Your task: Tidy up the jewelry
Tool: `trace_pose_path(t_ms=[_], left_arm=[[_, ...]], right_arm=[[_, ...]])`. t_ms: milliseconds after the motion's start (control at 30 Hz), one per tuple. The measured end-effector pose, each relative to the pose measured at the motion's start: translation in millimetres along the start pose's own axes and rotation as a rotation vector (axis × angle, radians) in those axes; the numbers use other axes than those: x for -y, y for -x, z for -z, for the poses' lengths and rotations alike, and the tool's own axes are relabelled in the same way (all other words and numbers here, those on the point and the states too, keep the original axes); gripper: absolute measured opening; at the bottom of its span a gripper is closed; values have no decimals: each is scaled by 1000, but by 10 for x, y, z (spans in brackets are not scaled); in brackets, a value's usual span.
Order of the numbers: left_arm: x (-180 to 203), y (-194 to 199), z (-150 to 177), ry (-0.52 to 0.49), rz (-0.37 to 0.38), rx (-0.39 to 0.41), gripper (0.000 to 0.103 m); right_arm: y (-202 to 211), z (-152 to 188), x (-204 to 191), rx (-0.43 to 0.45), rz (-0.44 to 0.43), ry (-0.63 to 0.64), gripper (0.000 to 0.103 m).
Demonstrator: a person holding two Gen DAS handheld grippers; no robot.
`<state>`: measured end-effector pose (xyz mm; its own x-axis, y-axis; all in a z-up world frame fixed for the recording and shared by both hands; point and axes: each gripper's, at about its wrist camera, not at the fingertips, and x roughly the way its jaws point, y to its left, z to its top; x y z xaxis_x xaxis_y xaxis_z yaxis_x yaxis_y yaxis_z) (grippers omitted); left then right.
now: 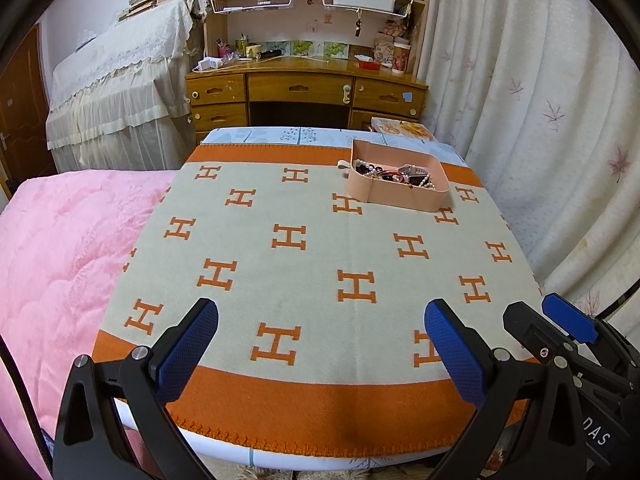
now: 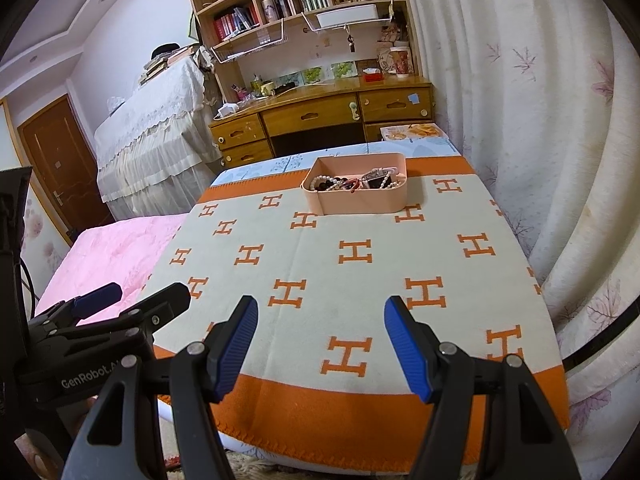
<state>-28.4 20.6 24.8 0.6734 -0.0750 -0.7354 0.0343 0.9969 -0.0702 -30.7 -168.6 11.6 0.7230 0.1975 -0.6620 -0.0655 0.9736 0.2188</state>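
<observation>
1. A pink quilted bedspread (image 1: 60, 248) lies at the far left, soft and puffy, running under the edge of the cloth beside it.
2. The left gripper (image 1: 320, 344) hangs over the near edge of the table, its black arms spread wide and its blue ribbed pads (image 1: 188, 352) facing each other with nothing between them; it touches nothing.
3. A woven blanket (image 1: 312, 248), cream with orange H marks and a broad orange border, covers the table flat and smooth.
4. The tray (image 1: 400, 198), a peach plastic box with rounded corners and low upright walls, sits on the far right part of the blanket, partly over the orange border. Its long axis runs roughly left to right across the table, a little skewed in the left wrist view.
5. Inside the tray lies the jewelry (image 1: 396, 174): white pearl strands, dark and red beads, and a watch-like piece, all heaped together in the near half; single pieces are hard to tell apart.
6. The right gripper (image 2: 320, 344) hovers just beside the left one at the near edge, likewise wide apart with blue pads (image 2: 408, 356) bare, holding nothing, well apart from the tray.
7. A pale curtain (image 2: 540, 120) with leaf prints hangs in folds at the right.
</observation>
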Motion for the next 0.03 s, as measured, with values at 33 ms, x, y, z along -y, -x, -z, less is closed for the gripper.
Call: trace_pose_path(t_ms=[33], left_arm=[[-11,-6,-1,1,0,0,102]], right_arm=[[1,-3,0,0,0,0,66]])
